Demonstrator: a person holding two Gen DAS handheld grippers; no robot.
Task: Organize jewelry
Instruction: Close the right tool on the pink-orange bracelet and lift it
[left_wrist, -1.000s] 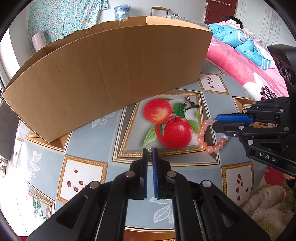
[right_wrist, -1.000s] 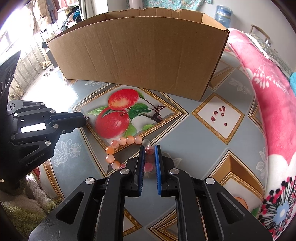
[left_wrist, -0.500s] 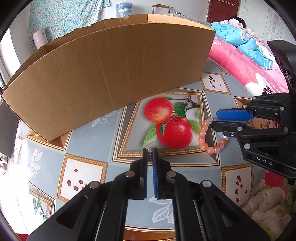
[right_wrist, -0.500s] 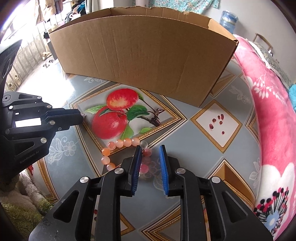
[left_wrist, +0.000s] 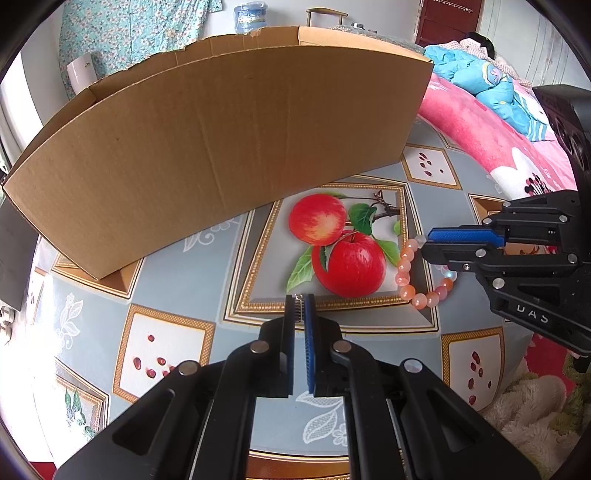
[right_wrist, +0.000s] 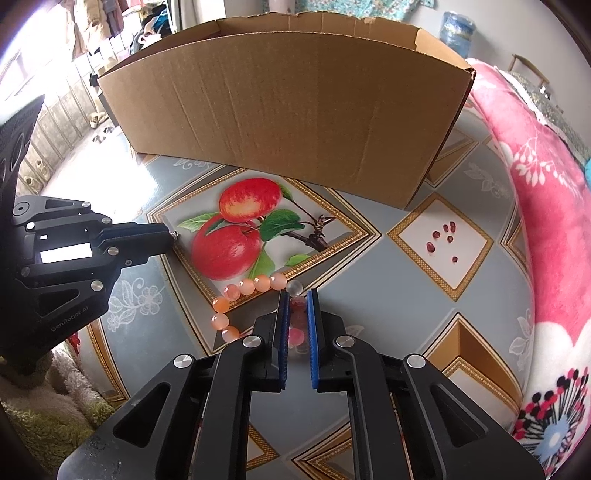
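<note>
Peach beads of a bracelet lie mid-worktop as our right tongs close around them; left tongs pinch something small and metallic. The box awaits both, we judge.

Both views are bright with daylight, and the strongest light comes in from the left, where the window side burns out to white glare and the floor beyond the counter's left edge is washed out. The cardboard box bows into a curve from fisheye distortion, and black corners ring each frame. Focus is sharp mid-frame, with soft shadows on the patterned counter.
</note>
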